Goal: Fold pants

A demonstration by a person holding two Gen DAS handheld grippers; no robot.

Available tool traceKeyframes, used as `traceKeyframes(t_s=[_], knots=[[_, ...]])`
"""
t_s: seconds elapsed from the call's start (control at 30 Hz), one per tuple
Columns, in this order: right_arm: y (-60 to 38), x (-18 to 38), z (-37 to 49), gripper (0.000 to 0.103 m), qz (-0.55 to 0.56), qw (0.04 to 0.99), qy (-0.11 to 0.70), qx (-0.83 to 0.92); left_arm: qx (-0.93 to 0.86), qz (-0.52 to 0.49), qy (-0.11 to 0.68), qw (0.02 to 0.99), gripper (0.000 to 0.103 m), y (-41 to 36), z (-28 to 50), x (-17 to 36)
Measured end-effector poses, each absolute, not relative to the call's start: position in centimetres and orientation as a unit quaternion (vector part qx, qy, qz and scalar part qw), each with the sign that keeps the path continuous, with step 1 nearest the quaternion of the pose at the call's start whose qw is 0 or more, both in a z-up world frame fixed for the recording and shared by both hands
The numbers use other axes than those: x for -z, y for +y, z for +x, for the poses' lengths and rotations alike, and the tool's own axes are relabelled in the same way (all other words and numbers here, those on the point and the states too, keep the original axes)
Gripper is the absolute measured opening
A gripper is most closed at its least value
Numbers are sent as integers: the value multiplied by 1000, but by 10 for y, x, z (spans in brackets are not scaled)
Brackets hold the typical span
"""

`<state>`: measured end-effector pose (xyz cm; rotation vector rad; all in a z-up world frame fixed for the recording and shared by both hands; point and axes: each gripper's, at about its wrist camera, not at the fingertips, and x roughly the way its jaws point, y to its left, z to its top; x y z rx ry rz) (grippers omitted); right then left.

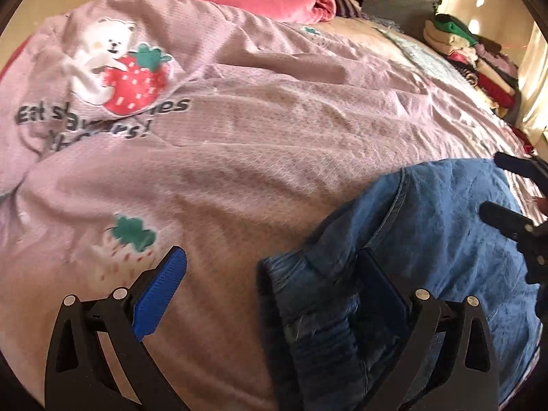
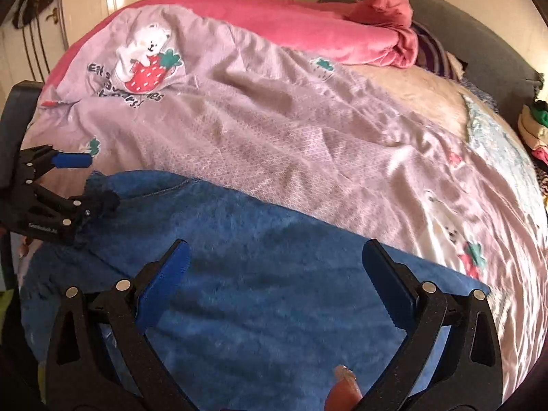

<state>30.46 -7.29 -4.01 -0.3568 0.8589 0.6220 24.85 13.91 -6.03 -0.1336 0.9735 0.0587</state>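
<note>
Near the bed's front edge I hover my right gripper (image 2: pixel 274 267), spread wide, over the pants (image 2: pixel 260 257). My left gripper (image 1: pixel 274 274), also spread, straddles their bunched end, ready to pinch it for folding.

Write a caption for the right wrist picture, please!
Open right gripper hovers over blue pants on a pink strawberry-bear blanket, with the open left gripper at the pants' far end.

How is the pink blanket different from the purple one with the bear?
The pink blanket is plain, while the purple blanket has a bear and strawberry printed on it. The pink blanket is bunched up at the far side of the bed; the purple blanket is spread out, with the blue pants lying on it. Both are soft bed covers.
</note>
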Motion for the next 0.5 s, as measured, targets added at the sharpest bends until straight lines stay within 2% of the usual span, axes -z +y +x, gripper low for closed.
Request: traceKeyframes(t_s=[0.07,0.1,0.13,0.17,0.2,0.5], knots=[[-70,42,310,95,-172,844,412,-297,-12,-60,464,884,91,137,250,64],[-67,44,314,95,-177,842,413,-298,0,-60,464,884,68,136,251,65],[-65,46,316,95,-184,841,413,-298,24,-72,464,883,56,136,251,67],[-62,47,318,95,-191,840,411,-299,34,-77,461,883,50,136,250,66],[-59,50,320,95,-202,836,412,-299,41,-78,455,886,39,135,248,63],[-38,60,324,95,-260,817,404,-318,69,-87,406,907,33,139,217,37]])
